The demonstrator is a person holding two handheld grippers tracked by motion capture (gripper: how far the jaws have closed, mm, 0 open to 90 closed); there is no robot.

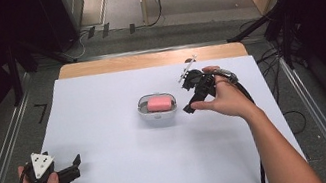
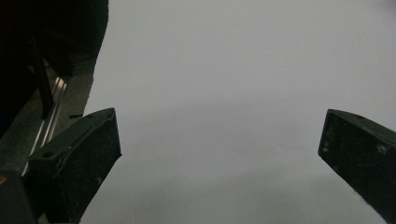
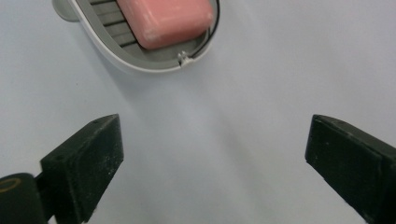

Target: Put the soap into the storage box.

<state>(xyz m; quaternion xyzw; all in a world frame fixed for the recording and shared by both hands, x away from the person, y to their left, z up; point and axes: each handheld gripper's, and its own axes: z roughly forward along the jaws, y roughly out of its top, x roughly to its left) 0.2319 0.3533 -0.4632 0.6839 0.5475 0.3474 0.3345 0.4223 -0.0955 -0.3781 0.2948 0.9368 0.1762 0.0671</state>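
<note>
Left gripper (image 1: pixel 75 166): held at the near left corner of the white table (image 1: pixel 116 181), jaws spread, nothing between them, idle. Right gripper (image 1: pixel 189 107): held just beside the right side of the soap dish (image 1: pixel 142 109), jaws spread wide and empty, clear of the dish. Pink soap bar (image 1: pixel 160 103): lying flat inside the dish, near the middle of the table, a little toward the far edge; seen close in the right gripper view (image 3: pixel 166 19) resting on the slatted insert. Judgement: soap looks placed, release done. To finish cleanly, draw the right gripper away level and toward the right edge, jaws kept wide, so neither clips the dish rim or drags it.
</note>
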